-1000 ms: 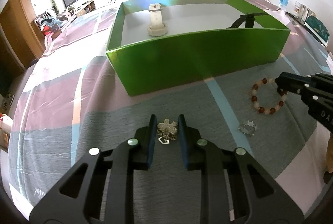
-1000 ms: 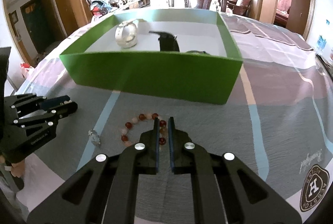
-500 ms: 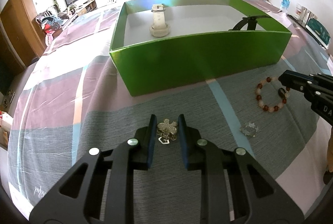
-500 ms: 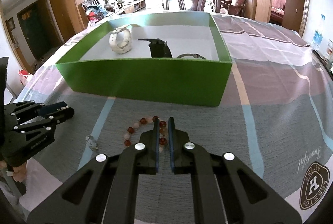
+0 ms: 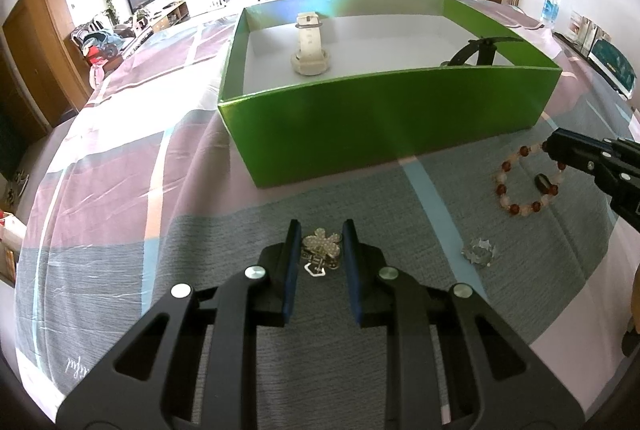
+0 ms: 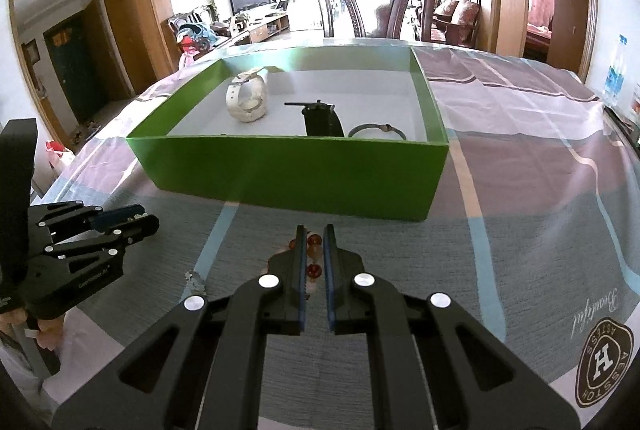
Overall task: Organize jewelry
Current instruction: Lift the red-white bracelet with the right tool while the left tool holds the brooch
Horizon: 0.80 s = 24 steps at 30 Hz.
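My left gripper (image 5: 318, 228) is shut on a silver flower brooch (image 5: 322, 245) and holds it above the cloth. My right gripper (image 6: 312, 230) is shut on a red and white bead bracelet (image 6: 313, 254), which hangs from it in the left wrist view (image 5: 528, 186). The green box (image 5: 384, 118) with a white floor stands ahead. It holds a white watch (image 5: 309, 46), a black watch (image 6: 320, 118) and a thin grey bangle (image 6: 376, 130). A small silver piece (image 5: 478, 252) lies on the cloth between the grippers.
The table wears a checked grey, purple and white cloth (image 5: 120, 166). A dark wooden chair (image 6: 376, 6) stands behind the far edge. A water bottle (image 5: 550, 2) and boxes stand at the far right.
Both grippers have risen and drawn back a little from the box. The bracelet has come up off the cloth in the right gripper. The brooch stays held in the left.
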Each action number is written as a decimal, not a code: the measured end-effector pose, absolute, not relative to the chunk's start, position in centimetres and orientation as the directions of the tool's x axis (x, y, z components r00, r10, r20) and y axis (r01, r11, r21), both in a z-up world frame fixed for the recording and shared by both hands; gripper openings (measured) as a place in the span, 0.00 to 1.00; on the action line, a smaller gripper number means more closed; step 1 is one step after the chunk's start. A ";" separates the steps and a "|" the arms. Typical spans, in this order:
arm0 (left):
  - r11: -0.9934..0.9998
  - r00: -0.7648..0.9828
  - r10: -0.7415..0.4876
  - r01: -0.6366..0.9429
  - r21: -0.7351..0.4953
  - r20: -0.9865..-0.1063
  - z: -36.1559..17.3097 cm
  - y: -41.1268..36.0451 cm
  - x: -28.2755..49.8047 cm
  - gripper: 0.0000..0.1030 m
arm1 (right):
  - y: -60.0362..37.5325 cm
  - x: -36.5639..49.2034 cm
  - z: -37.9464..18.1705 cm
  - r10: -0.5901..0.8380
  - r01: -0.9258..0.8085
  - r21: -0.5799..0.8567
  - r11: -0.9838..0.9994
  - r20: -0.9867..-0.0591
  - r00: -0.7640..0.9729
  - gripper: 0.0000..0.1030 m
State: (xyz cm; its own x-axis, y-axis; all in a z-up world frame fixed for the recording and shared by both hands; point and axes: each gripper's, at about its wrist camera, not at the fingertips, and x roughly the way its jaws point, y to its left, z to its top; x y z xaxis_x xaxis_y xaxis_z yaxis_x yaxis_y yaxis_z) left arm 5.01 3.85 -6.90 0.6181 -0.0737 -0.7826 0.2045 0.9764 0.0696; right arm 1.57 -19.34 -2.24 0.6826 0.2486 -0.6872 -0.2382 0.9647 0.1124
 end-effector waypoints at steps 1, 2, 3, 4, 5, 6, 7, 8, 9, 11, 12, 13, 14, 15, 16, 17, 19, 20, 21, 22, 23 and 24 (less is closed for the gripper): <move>0.976 0.618 -0.074 0.205 0.070 -0.783 -6.9 3.8 5.0 0.20 | -19.3 1.6 -2.3 0.248 -0.238 0.111 0.965 -0.690 0.680 0.08; 0.976 0.617 -0.074 0.206 0.070 -0.783 -6.9 3.8 5.0 0.21 | -19.3 1.6 -2.4 0.247 -0.239 0.110 0.965 -0.693 0.677 0.08; 0.976 0.617 -0.074 0.207 0.070 -0.783 -6.9 3.8 5.0 0.21 | -19.3 1.6 -2.5 0.247 -0.240 0.109 0.965 -0.695 0.675 0.08; 0.976 0.617 -0.075 0.208 0.071 -0.784 -6.9 3.8 5.0 0.20 | -19.3 1.6 -2.5 0.247 -0.242 0.108 0.964 -0.697 0.673 0.08; 0.976 0.617 -0.075 0.208 0.071 -0.783 -6.8 3.8 5.0 0.21 | -19.2 1.6 -2.5 0.246 -0.242 0.107 0.964 -0.698 0.673 0.08; 0.976 0.618 -0.075 0.208 0.071 -0.783 -6.8 3.7 5.0 0.21 | -19.2 1.6 -2.6 0.246 -0.244 0.105 0.964 -0.699 0.672 0.08; 0.976 0.618 -0.075 0.208 0.071 -0.783 -6.8 3.7 5.0 0.21 | -19.2 1.6 -2.6 0.246 -0.245 0.104 0.964 -0.699 0.671 0.08; 0.976 0.618 -0.074 0.207 0.071 -0.783 -6.8 3.7 5.0 0.21 | -19.1 1.6 -2.6 0.246 -0.246 0.103 0.964 -0.700 0.670 0.08; 0.976 0.617 -0.074 0.208 0.071 -0.783 -6.8 3.7 4.9 0.21 | -19.1 1.6 -2.6 0.246 -0.247 0.102 0.964 -0.701 0.670 0.08; 0.975 0.617 -0.075 0.209 0.072 -0.783 -6.8 3.7 4.9 0.21 | -19.1 1.5 -2.7 0.246 -0.248 0.101 0.963 -0.702 0.668 0.08; 0.975 0.617 -0.075 0.210 0.072 -0.784 -6.8 3.7 5.0 0.21 | -19.1 1.5 -2.7 0.245 -0.249 0.100 0.963 -0.703 0.667 0.08; 0.975 0.616 -0.074 0.211 0.074 -0.784 -6.8 3.7 4.9 0.21 | -19.1 1.5 -2.8 0.245 -0.249 0.100 0.963 -0.705 0.666 0.08; 0.975 0.616 -0.074 0.211 0.074 -0.784 -6.8 3.7 4.9 0.21 | -19.1 1.5 -2.8 0.245 -0.251 0.099 0.963 -0.706 0.664 0.08; 0.975 0.616 -0.073 0.211 0.074 -0.784 -6.8 3.7 4.9 0.21 | -19.0 1.5 -2.8 0.245 -0.251 0.098 0.963 -0.707 0.663 0.08; 0.975 0.617 -0.074 0.210 0.074 -0.784 -6.8 3.7 4.9 0.21 | -19.0 1.5 -2.8 0.245 -0.252 0.097 0.963 -0.707 0.663 0.08; 0.975 0.616 -0.074 0.210 0.073 -0.784 -6.8 3.7 4.9 0.21 | -19.0 1.5 -2.8 0.245 -0.253 0.096 0.963 -0.708 0.663 0.08; 0.975 0.617 -0.074 0.210 0.073 -0.784 -6.8 3.7 4.9 0.21 | -19.0 1.4 -2.8 0.245 -0.253 0.095 0.963 -0.707 0.663 0.08; 0.975 0.617 -0.074 0.210 0.073 -0.784 -6.8 3.7 4.9 0.21 | -19.0 1.5 -2.8 0.245 -0.253 0.096 0.963 -0.707 0.663 0.08; 0.975 0.617 -0.074 0.210 0.073 -0.784 -6.8 3.7 4.9 0.21 | -19.0 1.4 -2.8 0.245 -0.252 0.096 0.963 -0.707 0.664 0.08; 0.975 0.617 -0.074 0.210 0.074 -0.783 -6.8 3.7 4.9 0.21 | -19.0 1.4 -2.7 0.244 -0.252 0.097 0.963 -0.707 0.664 0.08; 0.975 0.617 -0.074 0.210 0.073 -0.783 -6.8 3.7 4.9 0.21 | -19.0 1.4 -2.7 0.245 -0.252 0.097 0.963 -0.707 0.664 0.08; 0.975 0.617 -0.074 0.210 0.073 -0.784 -6.8 3.7 4.9 0.21 | -19.0 1.4 -2.7 0.245 -0.252 0.097 0.963 -0.706 0.664 0.08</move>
State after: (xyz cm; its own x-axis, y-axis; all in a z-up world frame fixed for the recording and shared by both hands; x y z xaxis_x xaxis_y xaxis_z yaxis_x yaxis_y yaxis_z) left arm 4.93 3.70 -6.82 0.6168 -0.0741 -0.7836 0.2098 0.9750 0.0730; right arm 1.43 -18.96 -2.72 0.6643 0.2449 -0.7062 -0.2520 0.9629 0.0968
